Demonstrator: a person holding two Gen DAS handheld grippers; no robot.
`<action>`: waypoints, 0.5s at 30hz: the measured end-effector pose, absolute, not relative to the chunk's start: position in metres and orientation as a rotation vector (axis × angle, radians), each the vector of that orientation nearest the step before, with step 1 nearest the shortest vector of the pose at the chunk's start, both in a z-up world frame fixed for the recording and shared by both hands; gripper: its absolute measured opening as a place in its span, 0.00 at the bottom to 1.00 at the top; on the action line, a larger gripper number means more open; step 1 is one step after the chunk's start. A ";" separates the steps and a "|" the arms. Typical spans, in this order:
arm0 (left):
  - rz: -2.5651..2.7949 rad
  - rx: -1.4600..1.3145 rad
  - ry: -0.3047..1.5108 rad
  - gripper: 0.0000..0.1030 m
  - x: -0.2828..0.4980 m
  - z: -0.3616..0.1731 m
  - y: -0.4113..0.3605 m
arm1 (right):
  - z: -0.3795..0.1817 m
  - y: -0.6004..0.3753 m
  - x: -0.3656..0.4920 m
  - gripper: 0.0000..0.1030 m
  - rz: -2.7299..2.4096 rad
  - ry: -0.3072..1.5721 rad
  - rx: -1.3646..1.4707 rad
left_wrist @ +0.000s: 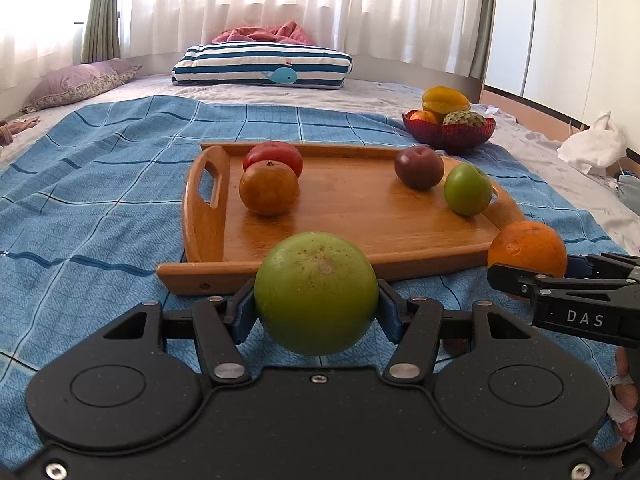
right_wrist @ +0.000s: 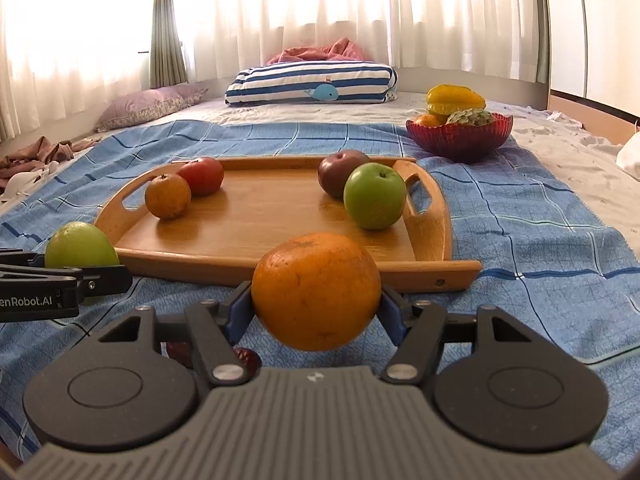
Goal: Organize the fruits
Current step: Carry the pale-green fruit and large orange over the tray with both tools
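Left gripper [left_wrist: 316, 304]: blue pads clamped on either side of a large green fruit [left_wrist: 316, 292], held above the blue checked cloth [left_wrist: 100, 184]. Right gripper [right_wrist: 316, 304]: pads closed on an orange [right_wrist: 316, 290], likewise above the cloth.

Edges and room: near rim of the wooden tray [left_wrist: 360, 268] lies just ahead of both claws. Tray centre and near half are bare wood. Ahead-left of the left claw, a brownish-orange fruit [left_wrist: 269, 188] touches a red fruit [left_wrist: 276, 156] behind it. Ahead-right, a dark plum-coloured fruit [left_wrist: 419, 167] sits beside a green apple [left_wrist: 468, 189] close to the right handle. Beyond the tray's far right corner, a red glass bowl [left_wrist: 452, 136] holds a starfruit and other fruit. Open cloth to the left of the tray.

Hidden or unclear: undersides of both held fruits are cut off by the gripper bodies. In the right wrist view a small dark reddish object [right_wrist: 248, 358] shows under the left linkage; identity unclear. Bowl contents are partly masked by its rim
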State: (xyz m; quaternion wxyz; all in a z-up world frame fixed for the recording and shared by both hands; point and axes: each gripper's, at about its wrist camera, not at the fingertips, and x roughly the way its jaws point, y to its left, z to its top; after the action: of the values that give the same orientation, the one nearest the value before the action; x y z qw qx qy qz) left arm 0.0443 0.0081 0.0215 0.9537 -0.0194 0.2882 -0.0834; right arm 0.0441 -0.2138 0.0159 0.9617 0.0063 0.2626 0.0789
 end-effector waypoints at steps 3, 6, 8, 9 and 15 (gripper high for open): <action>-0.171 -0.037 0.580 0.56 0.044 0.024 0.008 | 0.019 -0.213 0.043 0.66 0.163 0.521 0.015; -0.173 -0.036 0.576 0.56 0.044 0.026 0.008 | 0.021 -0.213 0.043 0.66 0.164 0.512 0.025; -0.175 -0.043 0.576 0.56 0.045 0.027 0.009 | 0.023 -0.213 0.044 0.66 0.163 0.508 0.032; -0.174 -0.046 0.576 0.56 0.046 0.028 0.010 | 0.024 -0.213 0.044 0.66 0.162 0.507 0.036; -0.168 -0.057 0.575 0.56 0.056 0.036 0.014 | 0.030 -0.214 0.047 0.66 0.164 0.489 0.050</action>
State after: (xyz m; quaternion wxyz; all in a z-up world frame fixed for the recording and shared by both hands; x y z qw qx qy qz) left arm 0.0559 0.0135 0.0356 0.9551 -0.0282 0.2832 -0.0829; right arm 0.0473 -0.2145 0.0304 0.9666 0.0248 0.2420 0.0811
